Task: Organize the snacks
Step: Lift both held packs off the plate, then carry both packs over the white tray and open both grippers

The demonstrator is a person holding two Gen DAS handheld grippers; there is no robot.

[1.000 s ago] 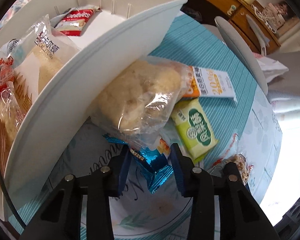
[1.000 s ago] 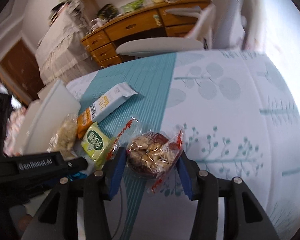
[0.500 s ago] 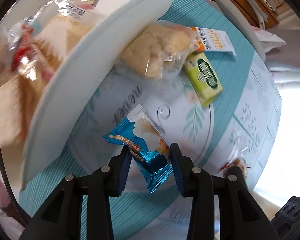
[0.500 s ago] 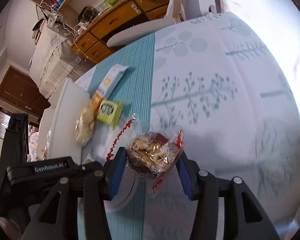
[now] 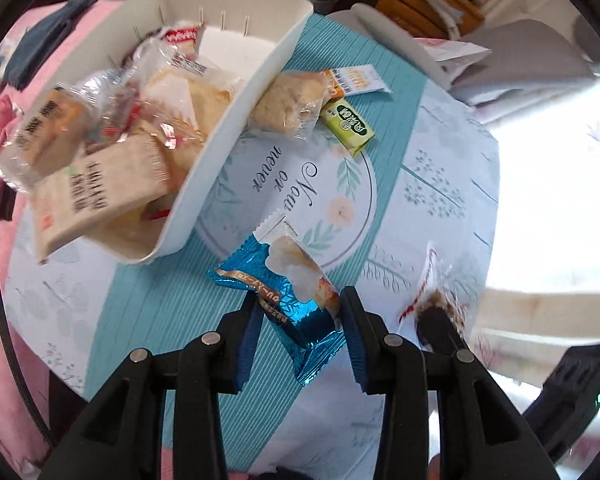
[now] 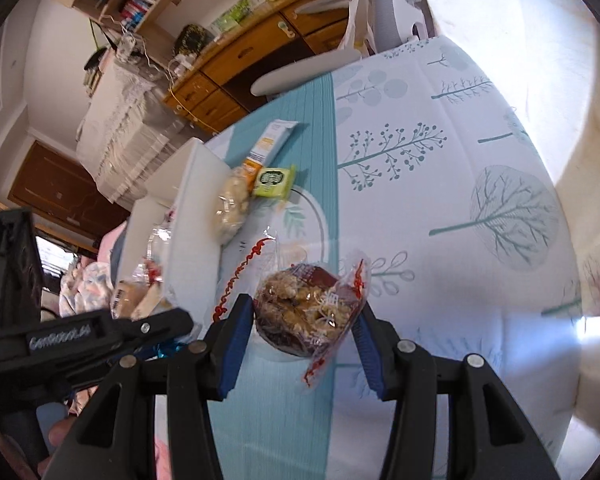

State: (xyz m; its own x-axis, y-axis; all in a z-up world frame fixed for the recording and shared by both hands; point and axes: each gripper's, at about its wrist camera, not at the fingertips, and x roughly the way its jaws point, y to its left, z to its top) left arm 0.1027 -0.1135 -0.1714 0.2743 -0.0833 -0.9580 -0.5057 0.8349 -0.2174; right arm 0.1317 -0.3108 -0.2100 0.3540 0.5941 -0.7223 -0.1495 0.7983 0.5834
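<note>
My left gripper [image 5: 300, 312] is shut on a blue foil snack packet [image 5: 288, 292] and holds it above the table, to the right of the white bin [image 5: 236, 120]. The bin holds several wrapped snacks [image 5: 100, 152]. My right gripper [image 6: 306, 320] is shut on a clear bag of brown nut snack [image 6: 308, 308], raised over the table. A clear bag of pale puffs [image 5: 288, 104], a green packet [image 5: 348, 124] and an orange-white packet [image 5: 356, 80] lie by the bin's far side. The left gripper also shows in the right wrist view [image 6: 100, 336].
The table has a teal and white tree-print cloth [image 6: 440, 200]. A grey chair back [image 6: 304, 68] stands at the far edge, with wooden drawers [image 6: 228, 76] behind. Pink fabric [image 5: 4, 128] lies left of the bin. Bright window light is at the right.
Both grippers have lifted and pulled back with their packets. The left one now sees the whole bin from higher up. The right one has risen, showing more of the room.
</note>
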